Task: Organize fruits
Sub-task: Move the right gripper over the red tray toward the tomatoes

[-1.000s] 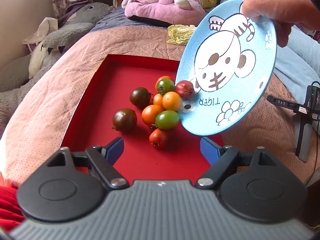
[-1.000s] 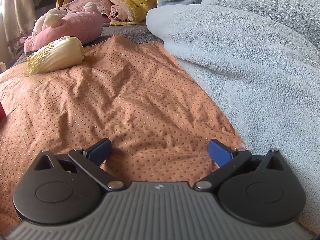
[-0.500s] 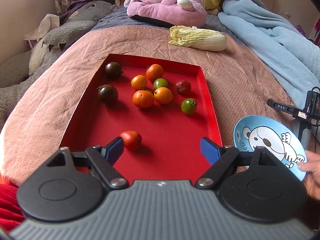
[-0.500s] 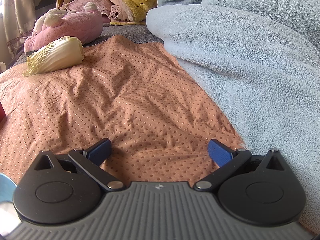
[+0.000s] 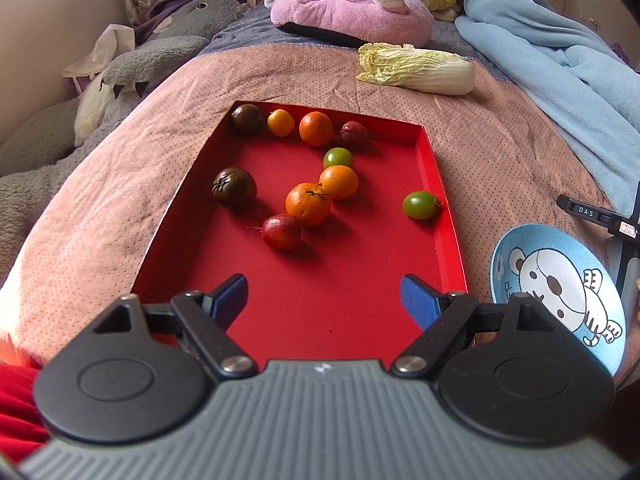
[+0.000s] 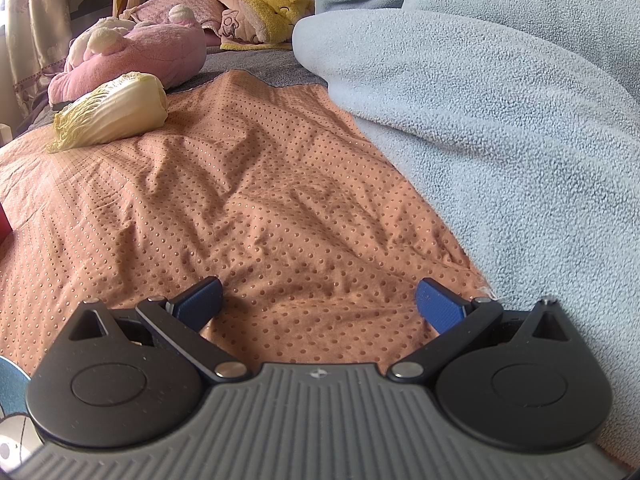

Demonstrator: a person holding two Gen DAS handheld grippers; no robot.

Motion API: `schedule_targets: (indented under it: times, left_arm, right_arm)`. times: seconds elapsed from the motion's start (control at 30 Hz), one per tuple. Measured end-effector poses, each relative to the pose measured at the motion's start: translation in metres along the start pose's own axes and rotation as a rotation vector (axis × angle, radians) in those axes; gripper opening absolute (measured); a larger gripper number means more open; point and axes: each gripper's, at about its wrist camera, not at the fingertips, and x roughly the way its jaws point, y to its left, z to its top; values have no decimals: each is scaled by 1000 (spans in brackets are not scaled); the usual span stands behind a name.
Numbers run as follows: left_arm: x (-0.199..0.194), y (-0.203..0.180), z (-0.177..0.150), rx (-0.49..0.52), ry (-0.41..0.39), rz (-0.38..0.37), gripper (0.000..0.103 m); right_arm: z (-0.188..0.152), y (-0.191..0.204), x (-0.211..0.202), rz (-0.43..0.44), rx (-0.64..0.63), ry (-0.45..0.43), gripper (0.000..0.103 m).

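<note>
A red tray (image 5: 448,220) lies on the bed with several small fruits scattered in it: orange ones (image 5: 308,204), green ones (image 5: 420,205), dark brown ones (image 5: 234,186) and reddish ones (image 5: 282,232). A blue plate with a cartoon tiger (image 5: 560,280) lies on the blanket right of the tray; its edge shows in the right wrist view (image 6: 12,384). My left gripper (image 5: 322,300) is open and empty over the tray's near end. My right gripper (image 6: 318,300) is open and empty, low over the orange dotted blanket (image 6: 240,184).
A napa cabbage (image 5: 416,69) lies beyond the tray, also in the right wrist view (image 6: 110,112). A light blue fleece blanket (image 6: 500,120) is piled on the right. Plush toys (image 5: 352,4) sit at the bed's head. A black device (image 5: 616,224) stands right of the plate.
The plate was tilted over the tray by a hand, the fruits spilled out and rolled apart, and the plate now rests right of the tray. Both grippers stayed in place.
</note>
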Motion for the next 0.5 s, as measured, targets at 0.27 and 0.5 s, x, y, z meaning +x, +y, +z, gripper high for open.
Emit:
schedule_targets:
  times: [0.27,0.5]
  left_arm:
    - [5,2,3,4,6,-12,85]
    - [4,6,5,-5,-20,-25,85]
  right_arm:
    - [0,3,-1,-6,6,16,103]
    - [7,13,-42,-67,-13,80,103]
